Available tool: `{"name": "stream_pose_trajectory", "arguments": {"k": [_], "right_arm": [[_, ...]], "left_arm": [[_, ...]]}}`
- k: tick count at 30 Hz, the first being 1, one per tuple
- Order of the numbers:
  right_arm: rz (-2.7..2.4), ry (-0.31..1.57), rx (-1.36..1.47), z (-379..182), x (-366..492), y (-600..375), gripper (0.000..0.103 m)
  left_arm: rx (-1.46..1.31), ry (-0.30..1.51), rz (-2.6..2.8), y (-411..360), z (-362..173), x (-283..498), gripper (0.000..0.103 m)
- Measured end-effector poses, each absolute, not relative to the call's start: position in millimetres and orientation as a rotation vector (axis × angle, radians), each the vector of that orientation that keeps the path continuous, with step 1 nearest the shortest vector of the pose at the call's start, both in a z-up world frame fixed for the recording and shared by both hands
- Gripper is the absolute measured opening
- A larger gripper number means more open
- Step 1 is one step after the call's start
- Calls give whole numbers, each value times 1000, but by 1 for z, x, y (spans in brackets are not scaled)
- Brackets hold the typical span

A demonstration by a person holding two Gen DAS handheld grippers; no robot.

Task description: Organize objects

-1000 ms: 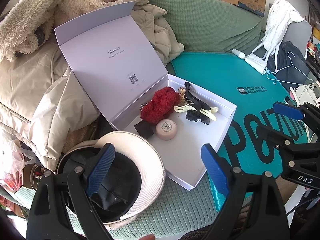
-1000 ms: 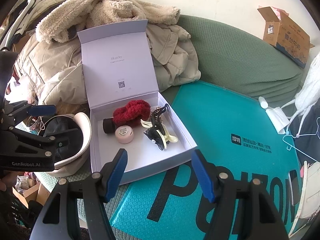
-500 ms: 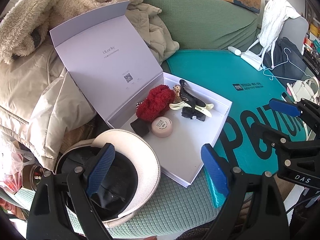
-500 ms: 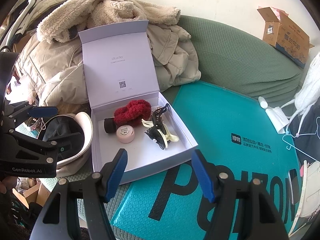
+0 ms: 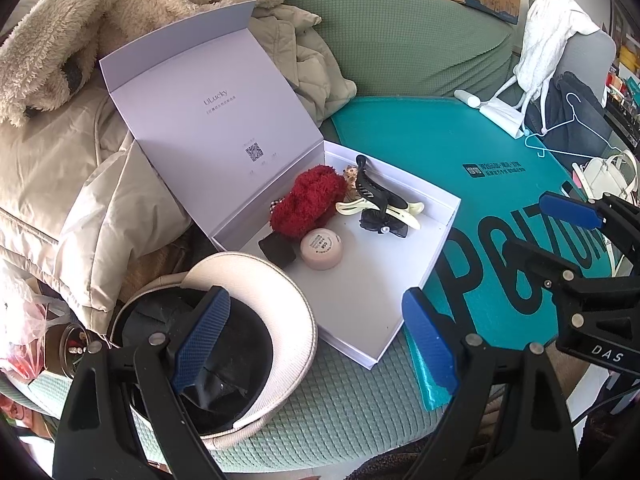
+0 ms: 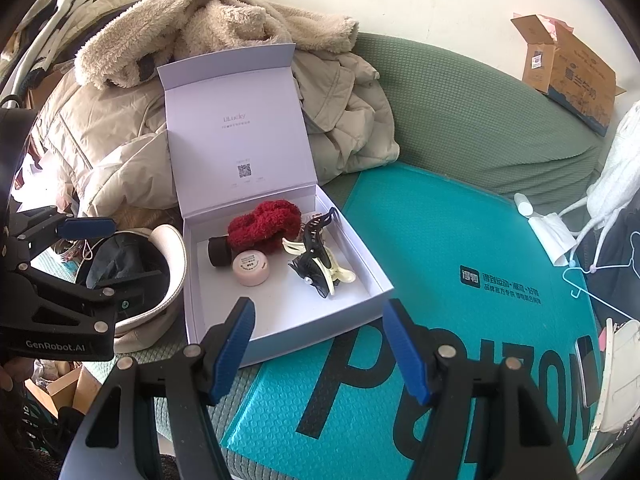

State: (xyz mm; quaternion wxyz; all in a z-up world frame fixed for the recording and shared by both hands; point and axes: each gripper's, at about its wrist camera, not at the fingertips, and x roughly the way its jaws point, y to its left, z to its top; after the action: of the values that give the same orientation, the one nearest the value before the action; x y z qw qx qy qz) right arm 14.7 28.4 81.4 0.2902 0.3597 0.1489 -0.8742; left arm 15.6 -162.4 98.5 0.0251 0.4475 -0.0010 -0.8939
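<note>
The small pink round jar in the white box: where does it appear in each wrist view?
Left wrist view: the pink jar sits at centre, just below the red fluffy scrunchie.
Right wrist view: the pink jar lies left of centre, again just below the red fluffy scrunchie.
Shared landmark: the code square on the open lid.
</note>
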Motion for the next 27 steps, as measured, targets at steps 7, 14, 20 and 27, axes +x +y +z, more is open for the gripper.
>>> {"name": "stream_pose_trajectory", "arguments": {"k": [7,14,20,27], "right_arm": [[-2331,396,958,82,16,29,67],[-2331,394,946,84,24,31,67],[-2329,381,943,84,31,35,67],[-2332,359,950,81,32,44,67]], "left_arm": [[1383,-9,-2763,-161,99,19,87],[1369,-17,-2765,-159,104,30,87],[1364,-13,-2767,-159,107,35,87],[1375,-25,-2767,-150,107,38,87]]}}
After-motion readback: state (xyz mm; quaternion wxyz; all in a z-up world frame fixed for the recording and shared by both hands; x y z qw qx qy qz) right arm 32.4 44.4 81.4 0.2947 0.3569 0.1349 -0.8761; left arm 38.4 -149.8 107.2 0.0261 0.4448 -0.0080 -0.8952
